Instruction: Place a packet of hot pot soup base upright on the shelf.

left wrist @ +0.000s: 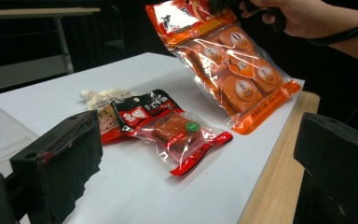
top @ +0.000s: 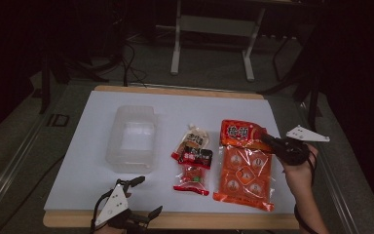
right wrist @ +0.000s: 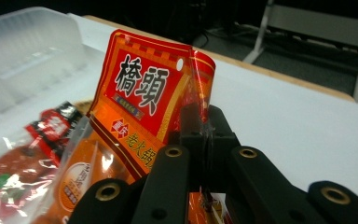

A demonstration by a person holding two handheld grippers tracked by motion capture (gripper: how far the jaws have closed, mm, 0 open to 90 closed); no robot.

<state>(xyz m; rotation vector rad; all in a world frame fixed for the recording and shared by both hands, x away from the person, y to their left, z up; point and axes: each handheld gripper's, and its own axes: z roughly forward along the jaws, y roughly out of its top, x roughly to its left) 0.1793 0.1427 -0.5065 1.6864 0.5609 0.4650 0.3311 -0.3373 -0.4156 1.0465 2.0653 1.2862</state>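
Observation:
My right gripper is shut on the top right edge of a large orange snack bag and holds that end lifted, while the bag's lower end still rests on the white table. A red snack pack and a pale pouch lie to the bag's left. A clear plastic tub stands further left. My left gripper stands open near the table's front edge, jaws wide apart with nothing between them.
The wooden table edge runs along the front. A metal stand's legs are on the floor behind the table. Dark surroundings flank both sides.

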